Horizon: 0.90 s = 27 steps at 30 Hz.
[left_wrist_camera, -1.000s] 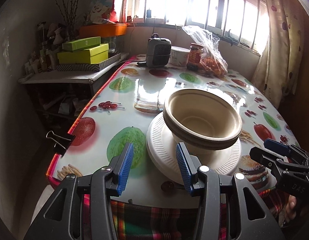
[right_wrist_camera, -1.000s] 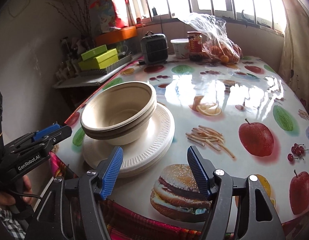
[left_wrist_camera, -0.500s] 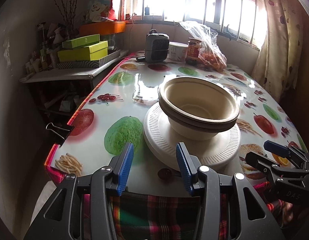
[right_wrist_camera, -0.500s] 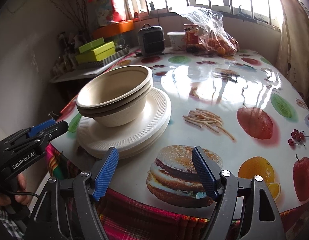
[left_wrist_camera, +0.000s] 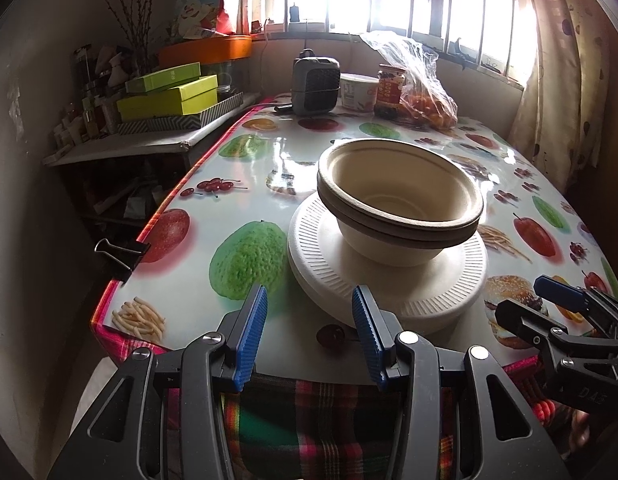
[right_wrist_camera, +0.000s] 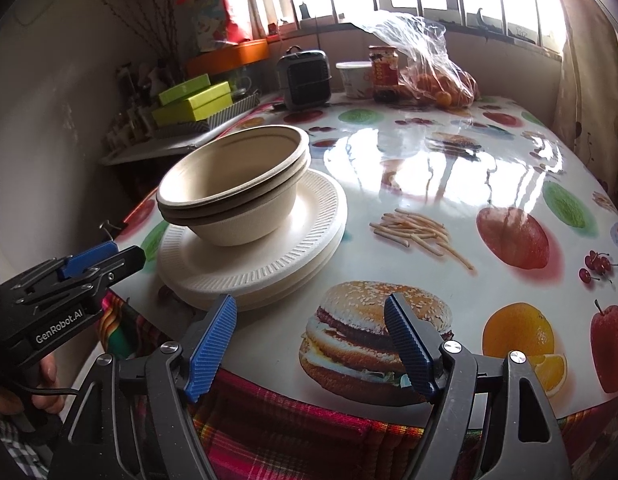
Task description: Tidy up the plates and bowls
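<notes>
A: What sits on the table (left_wrist_camera: 197,280)?
B: Nested bowls (left_wrist_camera: 401,208) rest on stacked plates (left_wrist_camera: 389,280).
A: The left gripper (left_wrist_camera: 309,328)?
B: Jaws apart, empty, just before the plates' near rim.

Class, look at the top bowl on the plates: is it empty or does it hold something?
Empty. The top bowl stands upright on the plates, and its bare beige inside shows down to the bottom in both views.
</notes>
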{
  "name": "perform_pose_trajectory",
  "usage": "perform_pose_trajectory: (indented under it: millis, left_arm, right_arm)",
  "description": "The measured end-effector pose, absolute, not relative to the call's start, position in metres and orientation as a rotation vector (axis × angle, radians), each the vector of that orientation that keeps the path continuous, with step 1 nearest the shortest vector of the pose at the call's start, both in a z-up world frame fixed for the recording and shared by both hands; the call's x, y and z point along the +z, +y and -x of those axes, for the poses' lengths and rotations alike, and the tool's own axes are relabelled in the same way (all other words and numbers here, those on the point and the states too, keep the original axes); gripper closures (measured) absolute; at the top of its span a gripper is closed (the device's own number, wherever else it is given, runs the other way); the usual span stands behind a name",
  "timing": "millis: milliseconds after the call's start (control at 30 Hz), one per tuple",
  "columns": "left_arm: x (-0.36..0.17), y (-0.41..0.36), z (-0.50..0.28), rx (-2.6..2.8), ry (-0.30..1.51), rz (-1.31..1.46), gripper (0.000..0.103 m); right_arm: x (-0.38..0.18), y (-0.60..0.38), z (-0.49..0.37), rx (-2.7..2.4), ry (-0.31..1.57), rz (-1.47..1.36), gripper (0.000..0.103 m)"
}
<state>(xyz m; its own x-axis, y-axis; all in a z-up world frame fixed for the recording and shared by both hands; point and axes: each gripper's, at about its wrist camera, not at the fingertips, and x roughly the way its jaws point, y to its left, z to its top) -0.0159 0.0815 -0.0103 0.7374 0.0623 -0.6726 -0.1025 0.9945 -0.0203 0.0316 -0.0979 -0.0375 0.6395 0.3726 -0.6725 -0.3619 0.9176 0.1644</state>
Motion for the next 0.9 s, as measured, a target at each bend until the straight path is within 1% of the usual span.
perform_pose_trajectory:
  millis: [433,633,900]
  left_arm:
    - [-0.0099,0.0811,0.0163,0.093,0.736,0.055,0.057]
    - [-0.0098,0.0816,0.0169,0.096,0.736,0.053,0.057]
    - [-0.0099,0.0821,0.0170,0.096,0.737,0.054,0.057]
  right_arm:
    - [-0.0370,-0.0986,-0.0308,0.419,0.766,-0.014,0.026]
    - [-0.0366,-0.0990,-0.0301,0.419,0.764,-0.015,0.023]
    - [-0.0344,-0.0996,-0.0295,0.417,0.762,-0.017,0.023]
